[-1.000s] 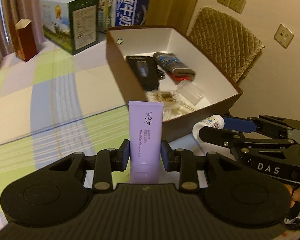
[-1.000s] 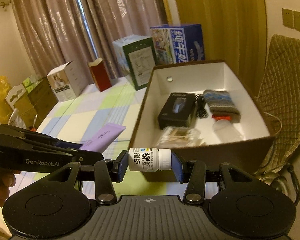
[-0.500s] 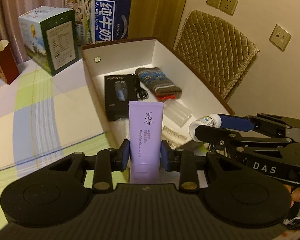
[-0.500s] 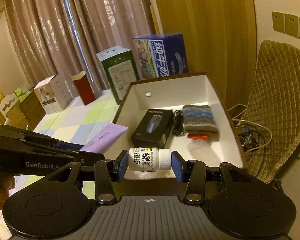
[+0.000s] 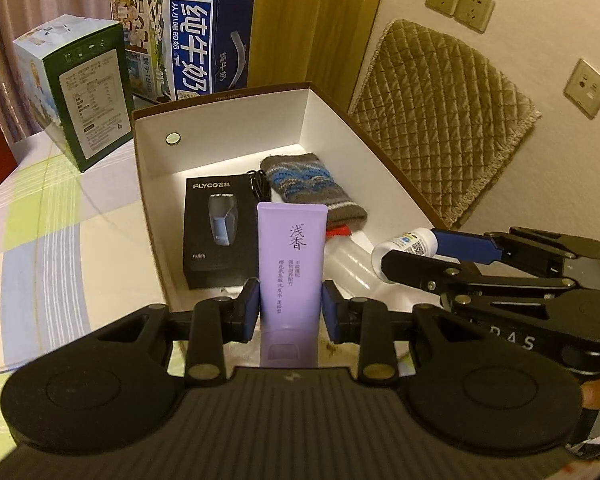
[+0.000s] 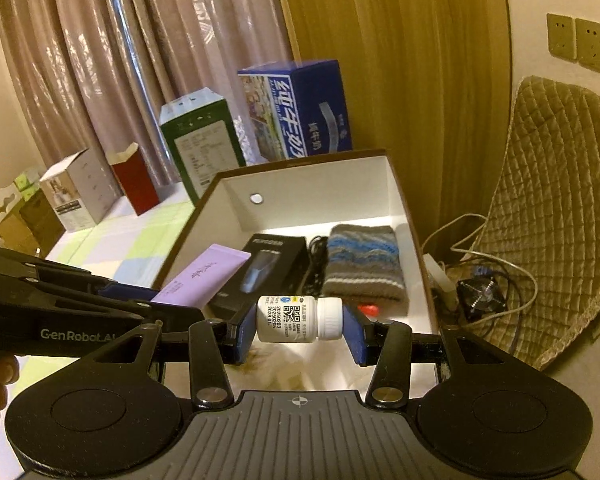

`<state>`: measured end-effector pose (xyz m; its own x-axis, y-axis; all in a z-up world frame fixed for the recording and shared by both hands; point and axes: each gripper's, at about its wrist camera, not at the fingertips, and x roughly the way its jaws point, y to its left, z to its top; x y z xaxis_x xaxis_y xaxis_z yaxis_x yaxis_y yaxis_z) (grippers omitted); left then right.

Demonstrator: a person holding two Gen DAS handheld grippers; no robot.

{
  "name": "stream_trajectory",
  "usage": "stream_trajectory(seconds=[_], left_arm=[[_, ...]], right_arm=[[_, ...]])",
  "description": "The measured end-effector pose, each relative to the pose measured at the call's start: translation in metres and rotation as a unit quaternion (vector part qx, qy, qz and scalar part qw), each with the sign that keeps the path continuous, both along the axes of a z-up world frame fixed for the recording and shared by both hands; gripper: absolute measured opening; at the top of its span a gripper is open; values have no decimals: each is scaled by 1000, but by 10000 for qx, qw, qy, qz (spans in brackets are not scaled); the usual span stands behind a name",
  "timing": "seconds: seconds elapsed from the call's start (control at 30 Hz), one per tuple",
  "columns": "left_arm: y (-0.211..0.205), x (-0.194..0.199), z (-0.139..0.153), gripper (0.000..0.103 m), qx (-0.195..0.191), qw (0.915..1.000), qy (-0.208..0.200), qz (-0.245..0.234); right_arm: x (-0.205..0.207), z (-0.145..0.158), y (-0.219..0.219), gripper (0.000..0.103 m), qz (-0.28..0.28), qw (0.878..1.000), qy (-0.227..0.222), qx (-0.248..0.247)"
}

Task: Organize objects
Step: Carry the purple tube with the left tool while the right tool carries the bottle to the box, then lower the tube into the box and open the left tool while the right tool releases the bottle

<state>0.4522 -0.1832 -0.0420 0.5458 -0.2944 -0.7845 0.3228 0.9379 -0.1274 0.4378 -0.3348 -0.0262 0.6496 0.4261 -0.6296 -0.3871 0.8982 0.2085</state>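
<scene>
left gripper [image 5: 290, 311] has its jaws clamped on an upright purple tube [image 5: 291, 268], and the right gripper [image 6: 300, 330] has its jaws pinching a small white pill bottle [image 6: 298, 319] end to end, lying sideways. both hang over the near end of the open brown box [image 5: 228, 96] on the table [image 5: 60, 248]. deeper inside sit a black flyco shaver box [image 5: 216, 232], a black cable and a striped knit pouch [image 5: 312, 184], with milk cartons behind.

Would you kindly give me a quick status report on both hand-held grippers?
Left hand-held gripper shut on purple tube. Right hand-held gripper shut on white bottle. Both over open box. Nothing blocking.
</scene>
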Motion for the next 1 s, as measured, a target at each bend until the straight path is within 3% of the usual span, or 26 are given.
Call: stream_trajectory(seconds=[0.77, 1.0], left_arm=[[-24, 98, -30, 28, 152, 9989, 296, 332], [-26, 116, -38, 28, 147, 9985, 339, 400]], right_arm=[[117, -33, 12, 44, 317, 9981, 147, -515], [136, -36, 14, 44, 258, 9980, -65, -571]])
